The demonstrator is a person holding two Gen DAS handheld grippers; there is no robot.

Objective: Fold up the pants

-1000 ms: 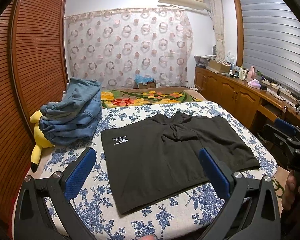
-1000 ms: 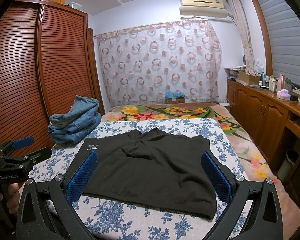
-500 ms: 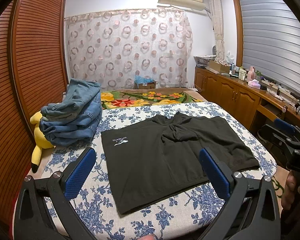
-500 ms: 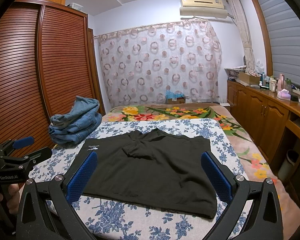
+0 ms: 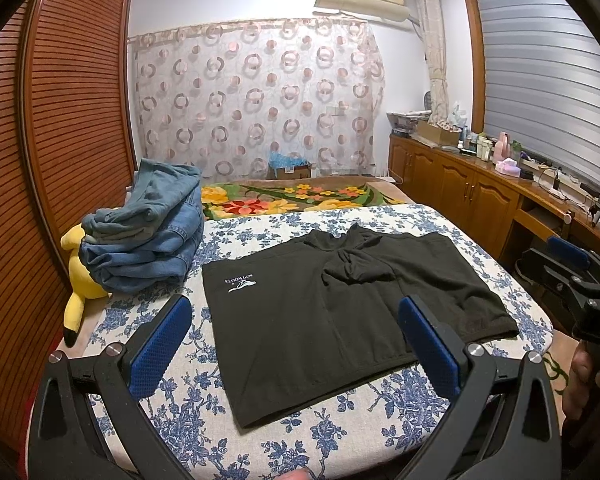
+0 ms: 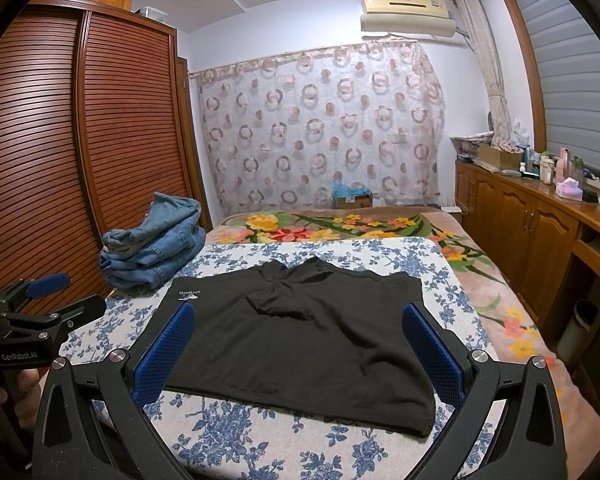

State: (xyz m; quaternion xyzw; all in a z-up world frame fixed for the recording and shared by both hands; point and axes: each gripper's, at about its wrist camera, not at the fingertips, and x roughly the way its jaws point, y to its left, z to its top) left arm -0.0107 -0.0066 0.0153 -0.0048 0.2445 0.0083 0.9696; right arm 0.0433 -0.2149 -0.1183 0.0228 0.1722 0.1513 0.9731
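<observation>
While the black pants [image 5: 332, 320] lie spread flat on the blue-flowered bed cover [image 5: 340, 440], a small white logo [image 5: 240, 284] shows near their far left corner and the cloth bunches into a crumple at the middle. Both grippers hover short of the near edge, touching nothing: the left gripper [image 5: 294, 344] has its blue pads [image 5: 160, 344] spread wide apart, and the right gripper [image 6: 300, 354] is just as wide, its pads [image 6: 434, 354] framing the pants. Off to the left, folded jeans [image 5: 144, 236] sit stacked on the bed, a yellow plush toy [image 5: 78, 280] tucked beside them against the wooden wardrobe [image 5: 28, 160].
</observation>
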